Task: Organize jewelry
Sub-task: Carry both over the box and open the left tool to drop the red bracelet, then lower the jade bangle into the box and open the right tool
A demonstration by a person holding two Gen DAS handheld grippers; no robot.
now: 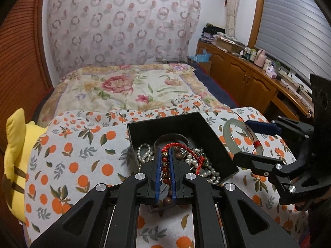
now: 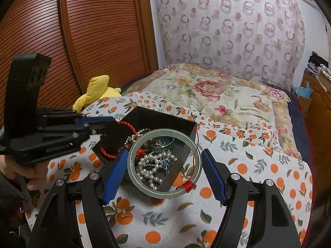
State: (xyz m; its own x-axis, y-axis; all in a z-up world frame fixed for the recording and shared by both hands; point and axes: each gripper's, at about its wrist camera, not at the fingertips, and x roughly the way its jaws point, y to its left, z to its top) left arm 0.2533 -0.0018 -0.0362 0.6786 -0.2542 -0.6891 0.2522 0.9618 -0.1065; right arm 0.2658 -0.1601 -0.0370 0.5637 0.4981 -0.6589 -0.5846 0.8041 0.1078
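Over the black box [image 1: 206, 128], the left gripper [image 1: 165, 165] is clenching a red-corded bead bracelet [image 1: 165, 161] while the right gripper [image 2: 163, 171] is grasping the pale bangle [image 2: 164, 163] across its 2 pads, apparently for sorting.

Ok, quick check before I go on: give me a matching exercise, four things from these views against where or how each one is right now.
Things:
1. red cord bracelet
2. pale bangle
3. pearl strand
4. yellow plush toy

States:
A. lying loose inside the black box
B. pinched between the shut fingers of the left gripper
C. at the far left edge of the orange-print cloth, beside the wooden door
D. spanning the wide gap of the right gripper

Pairs: 1-B, 2-D, 3-A, 4-C
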